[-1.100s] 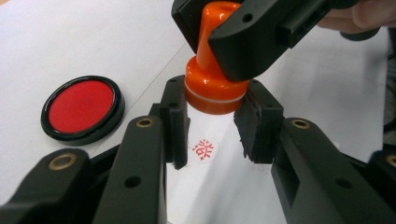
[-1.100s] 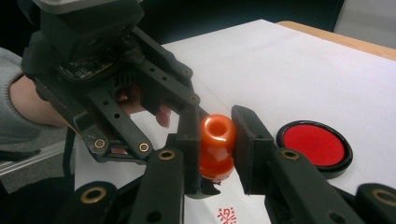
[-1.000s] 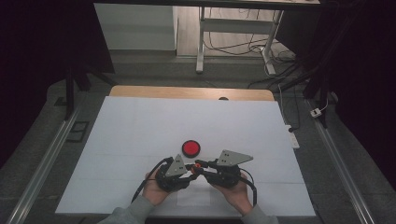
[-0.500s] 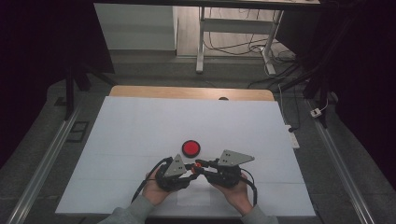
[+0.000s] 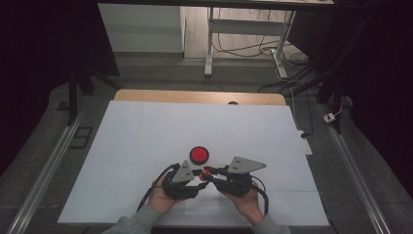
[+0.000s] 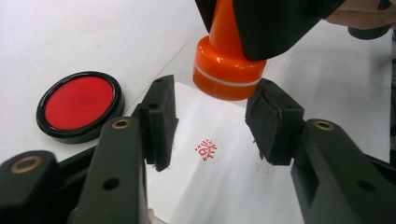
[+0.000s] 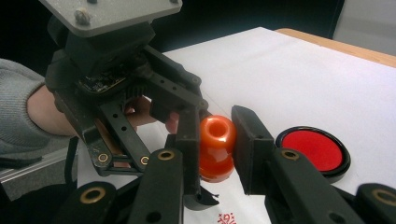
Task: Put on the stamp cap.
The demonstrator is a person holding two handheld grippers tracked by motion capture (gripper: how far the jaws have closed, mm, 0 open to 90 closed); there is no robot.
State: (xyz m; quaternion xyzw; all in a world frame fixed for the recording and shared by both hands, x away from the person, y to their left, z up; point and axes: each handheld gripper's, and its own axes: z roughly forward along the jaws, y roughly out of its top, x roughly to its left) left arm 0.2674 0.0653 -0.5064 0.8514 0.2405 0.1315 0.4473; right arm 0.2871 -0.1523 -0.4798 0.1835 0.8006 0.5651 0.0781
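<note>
An orange stamp (image 7: pixel 215 149) hangs just above a small white paper slip (image 6: pixel 224 186), and my right gripper (image 7: pixel 217 135) is shut on its handle. Its round base (image 6: pixel 226 65) floats beyond the tips of my left gripper (image 6: pixel 210 126). That gripper's jaws have just been opening and stand apart with nothing pressed between them. Under them the slip carries a red stamped mark (image 6: pixel 208 150). A round red ink pad (image 6: pixel 79 103) in a black rim lies close by on the table. From above, both grippers (image 5: pixel 197 176) (image 5: pixel 208 172) meet tip to tip near the front edge, just below the ink pad (image 5: pixel 199 155).
A large white sheet (image 5: pixel 146 131) covers the table, with a wooden edge (image 5: pixel 195 96) at the back. Metal rails (image 5: pixel 53 165) run along both sides. Table legs and cables (image 5: pixel 272 53) stand on the floor beyond. A grey sleeve (image 7: pixel 18 107) comes in behind the left gripper.
Both hands and the ink pad keep their places. The high view is too small to show any difference at the jaws.
</note>
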